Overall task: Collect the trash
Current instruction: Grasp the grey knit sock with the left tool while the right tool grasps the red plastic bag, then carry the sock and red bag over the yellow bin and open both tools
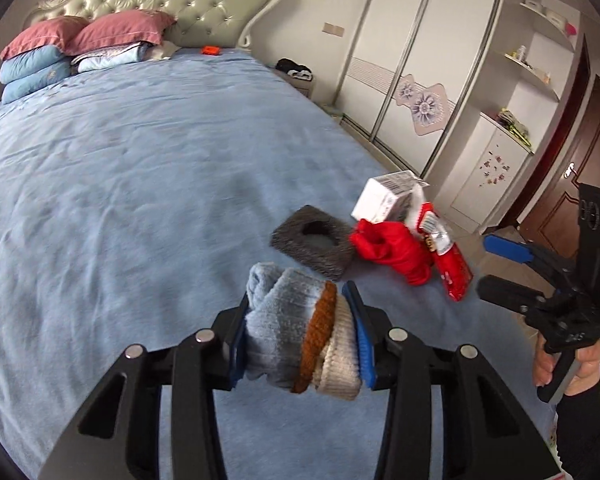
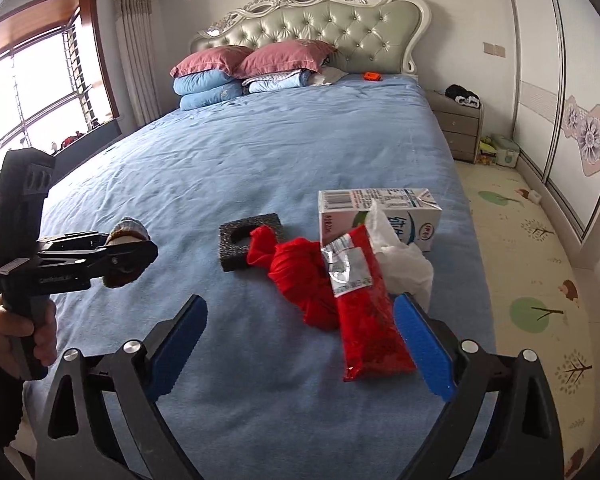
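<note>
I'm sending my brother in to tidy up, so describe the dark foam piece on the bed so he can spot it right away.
On the blue bed, look at the small pile of items near the foot on the wardrobe side. The foam piece lies flat at the pile's window-side edge, touching the red cloth. It alone is dark grey, square, with a hole through its middle.

A blue-sheeted bed (image 2: 260,152) fills the room, its tufted headboard (image 2: 312,20) at 12 o'clock. Two pink pillows (image 2: 256,58) top folded blue quilts (image 2: 208,90). A grey nightstand (image 2: 460,130) stands at 2 o'clock, a window (image 2: 36,92) at 9 o'clock, a sliding wardrobe (image 1: 412,52) beyond.
</note>
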`<action>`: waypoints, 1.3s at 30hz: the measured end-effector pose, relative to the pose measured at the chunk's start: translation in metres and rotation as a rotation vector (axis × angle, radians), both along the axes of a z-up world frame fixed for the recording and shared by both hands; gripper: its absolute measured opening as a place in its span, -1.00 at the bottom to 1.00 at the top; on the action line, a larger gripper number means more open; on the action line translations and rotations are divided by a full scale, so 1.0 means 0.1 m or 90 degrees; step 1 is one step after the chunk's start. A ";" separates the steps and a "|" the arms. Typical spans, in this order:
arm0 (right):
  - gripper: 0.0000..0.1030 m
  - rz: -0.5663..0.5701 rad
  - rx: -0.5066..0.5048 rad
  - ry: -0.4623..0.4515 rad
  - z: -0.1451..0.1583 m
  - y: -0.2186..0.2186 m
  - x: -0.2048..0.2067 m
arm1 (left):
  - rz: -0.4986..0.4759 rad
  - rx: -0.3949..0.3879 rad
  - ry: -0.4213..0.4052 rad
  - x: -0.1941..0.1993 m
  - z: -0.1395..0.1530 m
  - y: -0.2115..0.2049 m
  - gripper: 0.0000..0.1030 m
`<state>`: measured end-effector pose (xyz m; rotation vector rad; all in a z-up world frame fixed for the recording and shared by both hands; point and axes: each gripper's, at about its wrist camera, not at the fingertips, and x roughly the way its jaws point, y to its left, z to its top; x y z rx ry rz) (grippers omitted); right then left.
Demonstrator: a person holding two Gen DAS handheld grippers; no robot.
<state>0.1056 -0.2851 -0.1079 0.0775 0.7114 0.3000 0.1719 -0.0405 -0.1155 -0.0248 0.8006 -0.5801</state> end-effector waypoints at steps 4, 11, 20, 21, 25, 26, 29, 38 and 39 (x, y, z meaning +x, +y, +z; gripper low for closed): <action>0.29 -0.017 0.019 0.048 -0.16 -0.24 0.19 | -0.035 -0.014 0.004 0.02 0.03 -0.32 -0.17; -0.08 -0.009 0.039 0.108 -0.37 -0.40 0.44 | -0.062 -0.018 0.021 0.09 -0.05 -0.59 -0.17; -0.43 0.009 0.051 0.078 -0.23 -0.38 0.29 | -0.077 -0.011 0.020 0.01 -0.03 -0.68 -0.17; -0.43 0.012 0.054 0.071 -0.19 -0.39 0.23 | -0.080 -0.009 0.018 -0.02 -0.02 -0.70 -0.17; -0.43 0.014 0.063 0.042 -0.04 -0.44 0.00 | -0.099 -0.012 0.010 -0.16 0.06 -0.81 -0.17; -0.44 0.015 0.067 0.034 0.00 -0.47 -0.08 | -0.105 -0.013 0.010 -0.20 0.08 -0.85 -0.17; -0.44 0.012 0.062 0.010 0.11 -0.56 -0.32 | -0.126 -0.009 0.002 -0.33 0.15 -1.01 -0.17; -0.43 -0.048 0.045 -0.017 0.24 -1.20 -0.97 | -0.218 0.008 -0.006 -0.73 0.20 -1.85 -0.17; -0.43 -0.060 0.044 -0.018 0.23 -1.29 -1.04 | -0.229 0.011 -0.005 -0.77 0.19 -1.97 -0.17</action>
